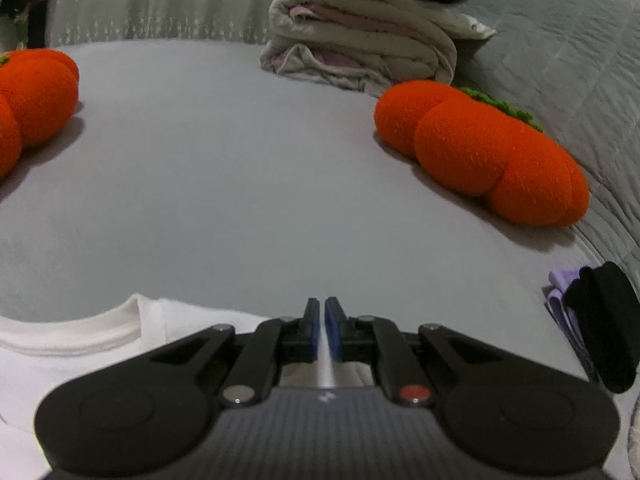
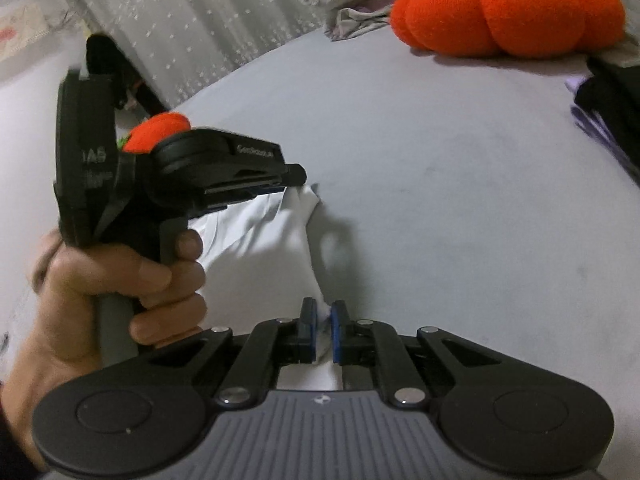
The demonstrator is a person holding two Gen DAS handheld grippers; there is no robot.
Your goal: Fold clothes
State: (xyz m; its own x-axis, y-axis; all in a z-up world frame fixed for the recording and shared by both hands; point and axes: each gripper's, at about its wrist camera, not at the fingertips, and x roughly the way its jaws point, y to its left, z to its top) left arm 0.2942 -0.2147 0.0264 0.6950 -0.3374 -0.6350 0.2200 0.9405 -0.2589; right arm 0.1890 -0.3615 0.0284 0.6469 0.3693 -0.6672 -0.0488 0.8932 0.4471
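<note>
Both grippers, left [image 1: 322, 326] and right [image 2: 323, 328], clamped on near edge of white shirt [image 2: 260, 248]; likely pinched to lift for folding on grey bed [image 1: 240, 180].

right tongs [image 2: 324, 326] pinching white garment [image 2: 260, 240] | left tongs [image 2: 294, 178] clamped on its far corner | hand [image 2: 120, 280] gripping handle | orange pumpkin cushion [image 2: 508, 8] on grey bed [image 2: 440, 160]
</note>
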